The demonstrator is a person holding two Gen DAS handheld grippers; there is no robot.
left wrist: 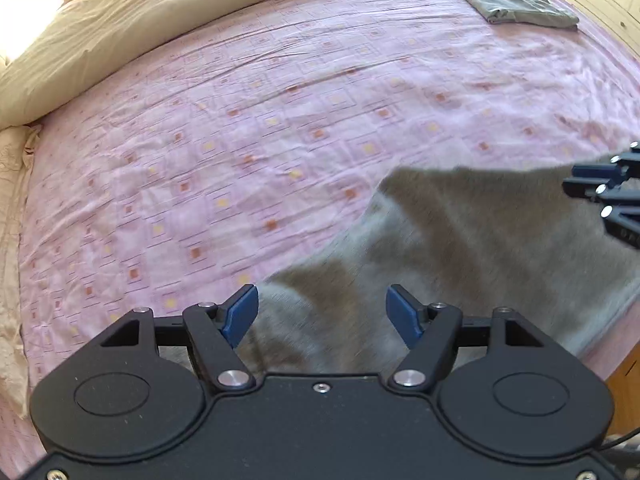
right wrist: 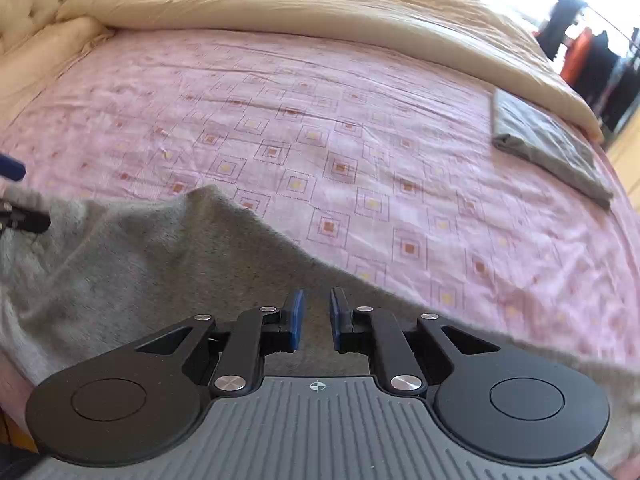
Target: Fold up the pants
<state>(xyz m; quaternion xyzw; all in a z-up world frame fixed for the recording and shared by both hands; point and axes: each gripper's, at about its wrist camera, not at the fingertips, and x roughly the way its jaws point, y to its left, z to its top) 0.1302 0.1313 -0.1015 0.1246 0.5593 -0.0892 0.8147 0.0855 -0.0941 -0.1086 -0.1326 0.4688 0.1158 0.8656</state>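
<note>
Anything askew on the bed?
Only the grey pants: rumpled and uneven at the near edge of the pink sheet, one part peaked up. The folded grey item at the far corner lies flat and neat. No damage visible.

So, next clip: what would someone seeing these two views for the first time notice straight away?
The pink patterned bedsheet fills both views, with a cream duvet bunched along its far edge. Loose grey pants lie crumpled at the near edge, under both grippers: the left gripper has its blue fingers spread wide, while the right gripper shows only a narrow gap. A neatly folded grey garment sits apart near the far right corner.
</note>
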